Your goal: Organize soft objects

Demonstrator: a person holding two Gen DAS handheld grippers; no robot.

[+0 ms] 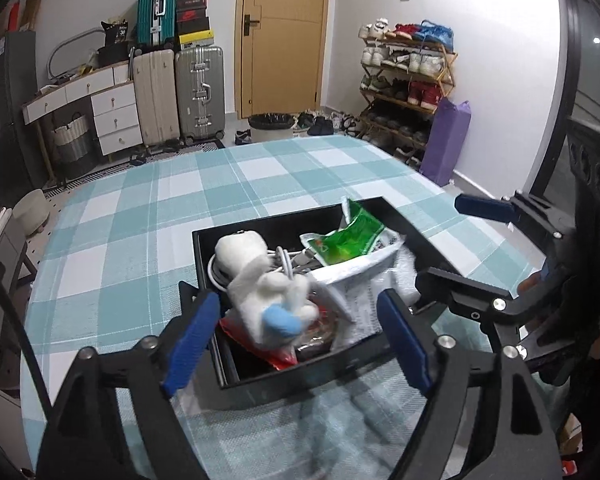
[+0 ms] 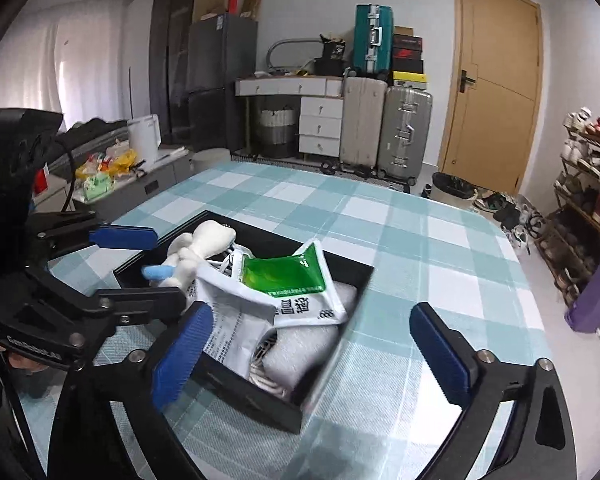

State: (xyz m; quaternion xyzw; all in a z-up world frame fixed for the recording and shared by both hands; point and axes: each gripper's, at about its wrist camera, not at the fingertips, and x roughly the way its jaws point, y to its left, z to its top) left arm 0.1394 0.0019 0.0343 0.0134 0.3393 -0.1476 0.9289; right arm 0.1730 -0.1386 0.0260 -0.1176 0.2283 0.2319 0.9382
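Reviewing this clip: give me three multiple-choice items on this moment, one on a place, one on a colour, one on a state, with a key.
1. Where is the white plush toy?
A. in the black box
B. on the shoe rack
C. on the floor

2. What colour is the tablecloth?
A. solid red
B. teal and white check
C. plain grey

3. How is the left gripper?
A. shut on the toy
B. shut and empty
C. open

Key: 1 A, it lies among the box's contents; 2 B, checks show in both views; 3 C, its blue pads stand wide apart.

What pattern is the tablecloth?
The tablecloth has teal and white checks, clearest in the right wrist view.
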